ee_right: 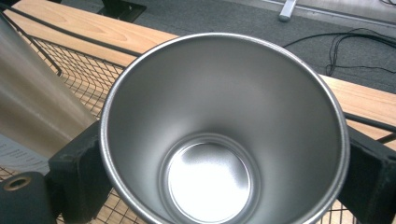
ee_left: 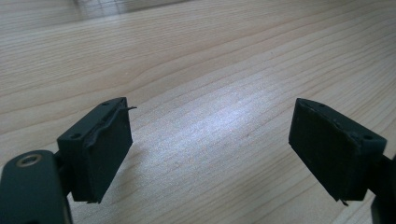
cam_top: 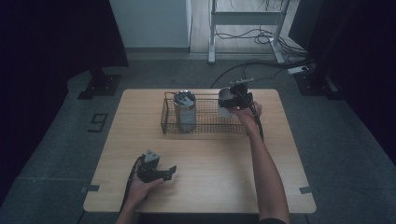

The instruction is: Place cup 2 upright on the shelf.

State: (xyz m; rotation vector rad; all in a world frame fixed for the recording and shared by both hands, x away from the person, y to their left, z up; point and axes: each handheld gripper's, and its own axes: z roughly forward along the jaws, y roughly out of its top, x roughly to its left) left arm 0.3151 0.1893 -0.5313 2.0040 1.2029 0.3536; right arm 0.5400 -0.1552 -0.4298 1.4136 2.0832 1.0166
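One steel tumbler [cam_top: 185, 111] already upright in wire basket [cam_top: 205, 128]. Second steel cup [ee_right: 224, 135] clamped in right tool [cam_top: 240, 95], over basket's right end, not yet set down. Left tool [cam_top: 156, 171] gaping, empty, on counter [cam_top: 210, 168].

We stand at a pale wooden table [cam_top: 201, 186] on grey floor [cam_top: 327, 140]. At twelve o'clock we see a white wall panel [cam_top: 149, 23] and a metal desk frame [cam_top: 247, 18]; at one, cables [cam_top: 261, 37]; dark curtains [cam_top: 46, 37] flank both sides.
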